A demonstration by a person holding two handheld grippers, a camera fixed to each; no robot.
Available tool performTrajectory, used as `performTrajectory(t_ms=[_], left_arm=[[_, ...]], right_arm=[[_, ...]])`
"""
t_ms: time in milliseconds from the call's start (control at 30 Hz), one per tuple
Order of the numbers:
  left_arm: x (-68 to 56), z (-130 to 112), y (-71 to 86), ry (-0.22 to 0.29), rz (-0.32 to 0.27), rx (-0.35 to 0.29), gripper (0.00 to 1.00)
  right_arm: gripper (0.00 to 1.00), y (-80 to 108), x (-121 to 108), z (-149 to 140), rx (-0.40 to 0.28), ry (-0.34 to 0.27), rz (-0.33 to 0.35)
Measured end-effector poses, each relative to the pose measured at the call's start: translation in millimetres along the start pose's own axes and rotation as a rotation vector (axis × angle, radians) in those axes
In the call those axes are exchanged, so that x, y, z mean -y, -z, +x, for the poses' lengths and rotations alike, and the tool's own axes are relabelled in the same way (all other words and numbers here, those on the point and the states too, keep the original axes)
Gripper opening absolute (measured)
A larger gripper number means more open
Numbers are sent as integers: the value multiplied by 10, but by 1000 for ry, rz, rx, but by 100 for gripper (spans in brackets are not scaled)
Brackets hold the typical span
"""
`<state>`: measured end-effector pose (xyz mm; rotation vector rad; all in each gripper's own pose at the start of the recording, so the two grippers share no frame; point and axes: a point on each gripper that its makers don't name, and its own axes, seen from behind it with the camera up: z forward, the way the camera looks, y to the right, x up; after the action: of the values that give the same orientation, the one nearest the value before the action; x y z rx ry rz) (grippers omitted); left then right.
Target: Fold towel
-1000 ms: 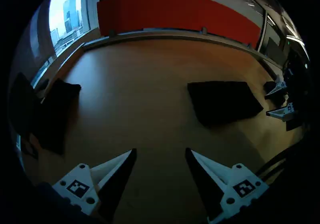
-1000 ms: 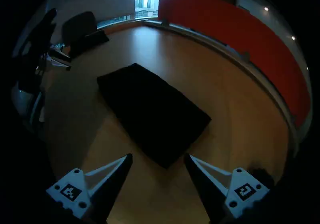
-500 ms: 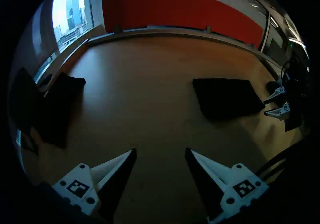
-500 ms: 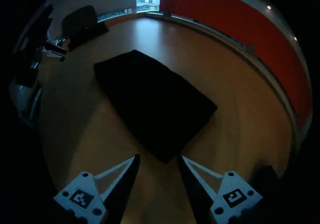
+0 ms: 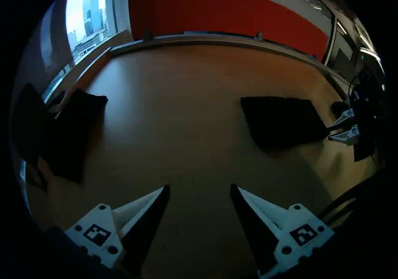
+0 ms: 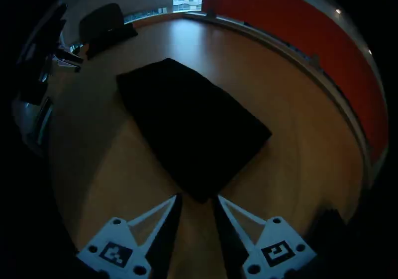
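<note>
Left gripper [image 5: 199, 186] jaws gape wide, empty; right gripper [image 6: 196, 198] jaws stand narrow at the towel [image 6: 191, 125] corner.

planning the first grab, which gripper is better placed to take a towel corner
Right. The right gripper sits at the near corner of the black towel, fingertips either side of it. The left gripper is over bare table, the towel off to its side.
</note>
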<state>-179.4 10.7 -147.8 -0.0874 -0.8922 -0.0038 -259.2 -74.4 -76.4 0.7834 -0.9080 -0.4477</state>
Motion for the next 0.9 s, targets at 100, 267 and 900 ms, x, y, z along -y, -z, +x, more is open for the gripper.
performTrajectory(t_ms=[100, 267, 900], left_arm=[[8, -2, -5, 0, 1, 2, 89], [18, 8, -8, 1, 1, 2, 89], [16, 44, -14, -2, 0, -7, 89]], right_arm=[[36, -10, -11, 3, 2, 1, 0], [36, -36, -16, 8, 6, 6, -1], [5, -20, -41, 99, -11, -4, -5]])
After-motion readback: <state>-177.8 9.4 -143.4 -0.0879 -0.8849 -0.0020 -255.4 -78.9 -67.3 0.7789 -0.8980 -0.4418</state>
